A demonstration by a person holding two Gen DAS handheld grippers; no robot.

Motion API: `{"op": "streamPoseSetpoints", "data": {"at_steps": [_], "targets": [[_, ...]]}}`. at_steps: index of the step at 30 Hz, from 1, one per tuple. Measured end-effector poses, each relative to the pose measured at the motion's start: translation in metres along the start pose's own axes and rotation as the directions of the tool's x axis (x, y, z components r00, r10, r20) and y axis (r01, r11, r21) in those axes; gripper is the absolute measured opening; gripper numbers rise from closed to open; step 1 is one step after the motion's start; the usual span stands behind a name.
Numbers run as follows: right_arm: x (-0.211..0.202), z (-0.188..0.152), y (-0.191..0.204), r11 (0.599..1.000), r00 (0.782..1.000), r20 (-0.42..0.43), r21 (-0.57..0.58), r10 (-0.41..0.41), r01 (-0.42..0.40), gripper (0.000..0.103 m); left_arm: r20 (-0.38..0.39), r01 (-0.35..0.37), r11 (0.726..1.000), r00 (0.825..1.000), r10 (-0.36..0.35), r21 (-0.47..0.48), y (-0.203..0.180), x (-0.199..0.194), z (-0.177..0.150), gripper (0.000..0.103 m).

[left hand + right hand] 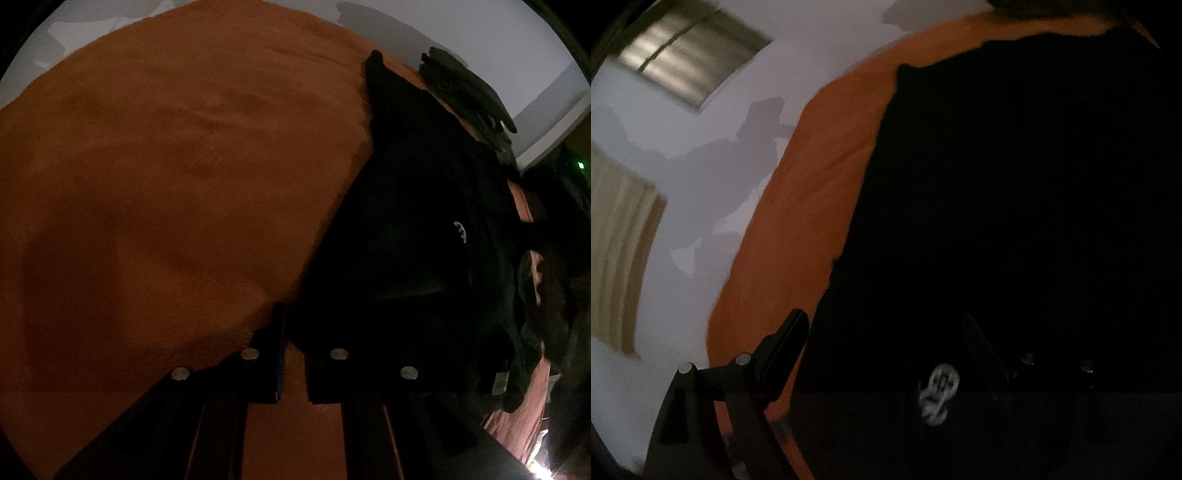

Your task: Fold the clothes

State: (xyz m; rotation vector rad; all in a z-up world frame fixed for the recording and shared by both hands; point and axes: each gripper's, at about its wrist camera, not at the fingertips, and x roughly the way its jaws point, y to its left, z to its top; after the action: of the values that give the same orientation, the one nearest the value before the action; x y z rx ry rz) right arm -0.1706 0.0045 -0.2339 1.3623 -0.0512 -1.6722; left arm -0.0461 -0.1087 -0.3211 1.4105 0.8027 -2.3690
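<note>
Black garment (413, 206) lies spread on an orange blanket (166, 177), which covers the supporting surface; whether that surface is a bed or a table cannot be told. In the left wrist view the garment fills the area from 1 o'clock down to 5 o'clock, its straight edge running diagonally from the upper centre toward the tongs. A small white logo (460, 230) shows on the fabric at about 3 o'clock, and a pale sewn-in label (500, 382) sits near the hem at 4 o'clock. A second dark bundle of clothing (465, 96) lies at 1 o'clock, beyond the garment, at the blanket's far edge against the pale wall.

Left tongs (293, 354) sit at 6 o'clock, pointing steeply down. Their jaws stand nearly together, with only a narrow slot between them, right at the garment's near corner. The fabric is too dark there to confirm whether cloth is pinched.

In the right wrist view the garment (1015, 206) takes up the whole right half, from 12 to 6 o'clock, with the blanket (820, 177) as a curved orange band at its left. A white printed emblem (938, 393) shows at 6 o'clock. Right tongs (882, 328) stand wide apart: one finger is over the blanket's edge at 7 o'clock, the other barely visible against the black cloth at 5 o'clock. Nothing is clamped between them. This view is motion-blurred.
</note>
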Motion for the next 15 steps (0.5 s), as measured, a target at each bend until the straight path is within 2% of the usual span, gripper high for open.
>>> {"op": "streamPoseSetpoints", "data": {"at_steps": [2, 5, 7, 8, 9, 10, 12, 15], "targets": [[0.007, -0.018, 0.005, 0.996, 0.993, -0.092, -0.047, -0.08, 0.076, 0.082, -0.007, 0.0, 1.0, 1.0, 0.0, -0.006, 0.0, -0.009, -0.002, 0.009], [0.009, -0.043, -0.002, 0.997, 0.982, -0.175, -0.041, -0.076, 0.07, 0.073, -0.016, -0.007, 1.0, 1.0, 0.007, -0.001, -0.001, -0.018, -0.006, 0.01], [0.006, -0.053, -0.012, 0.999, 0.979, -0.201, 0.009, -0.041, 0.043, 0.058, -0.024, -0.016, 1.0, 1.0, 0.016, 0.016, 0.002, -0.03, -0.02, 0.01], [0.006, -0.053, -0.018, 0.999, 0.979, -0.2, 0.029, -0.03, 0.037, 0.04, -0.025, -0.02, 1.0, 0.999, 0.02, 0.021, 0.002, -0.034, -0.027, 0.011], [0.005, -0.051, -0.023, 0.998, 0.981, -0.194, 0.047, -0.023, 0.033, 0.015, -0.023, -0.022, 1.0, 0.999, 0.022, 0.022, 0.002, -0.034, -0.026, 0.011], [0.005, -0.049, -0.031, 0.997, 0.982, -0.19, 0.069, -0.023, 0.036, 0.005, -0.018, -0.021, 1.0, 1.0, 0.022, 0.02, 0.001, -0.034, -0.025, 0.01], [-0.002, -0.047, -0.046, 0.99, 0.986, -0.161, 0.14, 0.029, -0.006, 0.004, 0.003, -0.016, 1.0, 1.0, 0.016, 0.011, 0.004, -0.044, -0.03, 0.004], [-0.025, -0.044, -0.05, 0.985, 0.99, -0.114, 0.162, 0.084, -0.065, 0.004, 0.026, -0.017, 1.0, 1.0, 0.017, -0.002, 0.008, -0.064, -0.038, 0.004]]}}
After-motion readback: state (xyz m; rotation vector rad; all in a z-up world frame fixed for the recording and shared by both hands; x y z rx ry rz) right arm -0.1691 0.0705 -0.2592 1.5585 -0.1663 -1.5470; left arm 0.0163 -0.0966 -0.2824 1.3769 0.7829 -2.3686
